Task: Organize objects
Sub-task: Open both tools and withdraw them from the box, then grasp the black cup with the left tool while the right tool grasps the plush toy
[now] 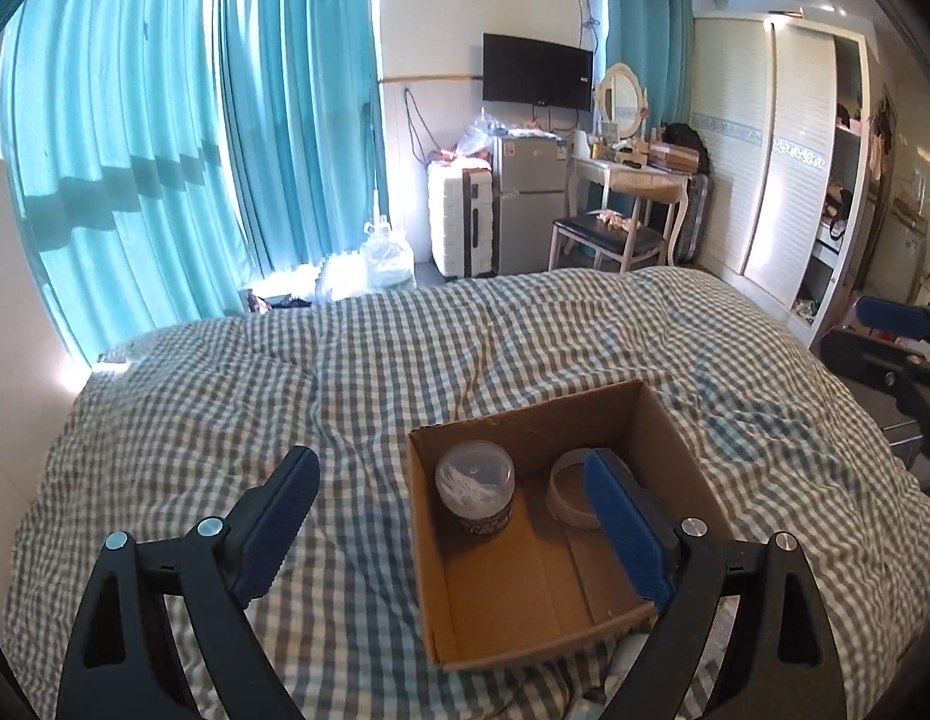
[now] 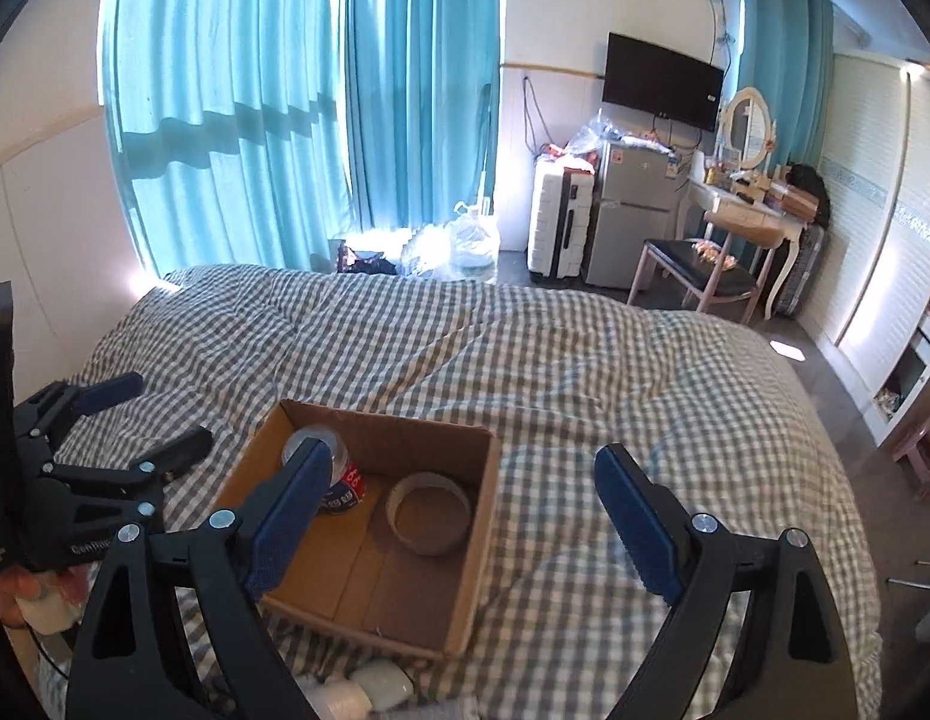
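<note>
An open cardboard box [image 1: 657, 414] sits on the checked bed cover; it also shows in the right wrist view [image 2: 459, 546]. Inside it stand a clear round jar of cotton swabs [image 1: 476, 487] [image 2: 339, 456] and a roll of tape [image 1: 566, 487] [image 2: 428, 515] lying flat. My left gripper [image 1: 450, 519] is open and empty, held over the box's left side; it also shows at the left of the right wrist view [image 2: 159, 414]. My right gripper [image 2: 462, 519] is open and empty, over the box's right wall.
The checked bed cover [image 1: 285, 372] fills the foreground. Small white objects [image 2: 369, 684] lie at the bed's near edge below the box. Beyond the bed are teal curtains, a white suitcase [image 1: 459, 222], a small fridge [image 1: 528, 204], a chair and dressing table [image 1: 621, 180], and a wardrobe [image 1: 765, 138].
</note>
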A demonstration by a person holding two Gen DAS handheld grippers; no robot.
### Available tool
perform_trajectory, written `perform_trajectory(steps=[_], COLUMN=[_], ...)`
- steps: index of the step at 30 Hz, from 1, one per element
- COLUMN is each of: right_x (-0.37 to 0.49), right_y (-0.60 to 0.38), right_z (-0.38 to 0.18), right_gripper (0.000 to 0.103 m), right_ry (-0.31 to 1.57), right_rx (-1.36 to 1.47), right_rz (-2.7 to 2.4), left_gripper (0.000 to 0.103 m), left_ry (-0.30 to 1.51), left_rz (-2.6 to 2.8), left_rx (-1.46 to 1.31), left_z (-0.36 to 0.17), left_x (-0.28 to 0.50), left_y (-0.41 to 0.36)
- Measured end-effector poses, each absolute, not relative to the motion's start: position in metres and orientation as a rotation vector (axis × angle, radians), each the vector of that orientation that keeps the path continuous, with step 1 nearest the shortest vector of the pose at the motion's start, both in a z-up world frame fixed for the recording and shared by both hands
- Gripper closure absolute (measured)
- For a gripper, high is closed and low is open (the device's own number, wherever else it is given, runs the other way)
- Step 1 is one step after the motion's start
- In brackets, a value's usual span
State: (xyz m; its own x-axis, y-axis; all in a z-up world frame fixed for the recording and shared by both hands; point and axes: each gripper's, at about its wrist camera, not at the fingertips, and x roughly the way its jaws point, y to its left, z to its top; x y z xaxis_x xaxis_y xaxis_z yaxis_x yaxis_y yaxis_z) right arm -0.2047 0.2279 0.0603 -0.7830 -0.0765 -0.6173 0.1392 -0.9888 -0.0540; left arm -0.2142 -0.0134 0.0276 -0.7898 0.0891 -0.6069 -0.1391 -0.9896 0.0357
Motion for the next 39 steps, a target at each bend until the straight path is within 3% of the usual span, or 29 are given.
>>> perform_trajectory(steps=[9,17,39], right_x=[-0.121,-0.075,-0.068], right_y=[0.24,0.231,0.207], right_z=[0.089,0.077,-0.11], right_gripper=[0.013,0.013,0.013], right_ry=[0.168,0.183,0.046], right_rx=[0.936,0.926,1.259], right_rz=[-2.888,-2.845,-2.621], left_gripper=[0.006,0.004,0.004], left_ry=[0.157,0.169,0.247], left_rz=[2.872,2.871,2.636], left_rx=[-0.959,-0.951,-1.239], left_z=[0.047,0.034,-0.129], left_x=[-0.144,-0.096,-0.066], left_y=[-0.024,-0.021,0.014])
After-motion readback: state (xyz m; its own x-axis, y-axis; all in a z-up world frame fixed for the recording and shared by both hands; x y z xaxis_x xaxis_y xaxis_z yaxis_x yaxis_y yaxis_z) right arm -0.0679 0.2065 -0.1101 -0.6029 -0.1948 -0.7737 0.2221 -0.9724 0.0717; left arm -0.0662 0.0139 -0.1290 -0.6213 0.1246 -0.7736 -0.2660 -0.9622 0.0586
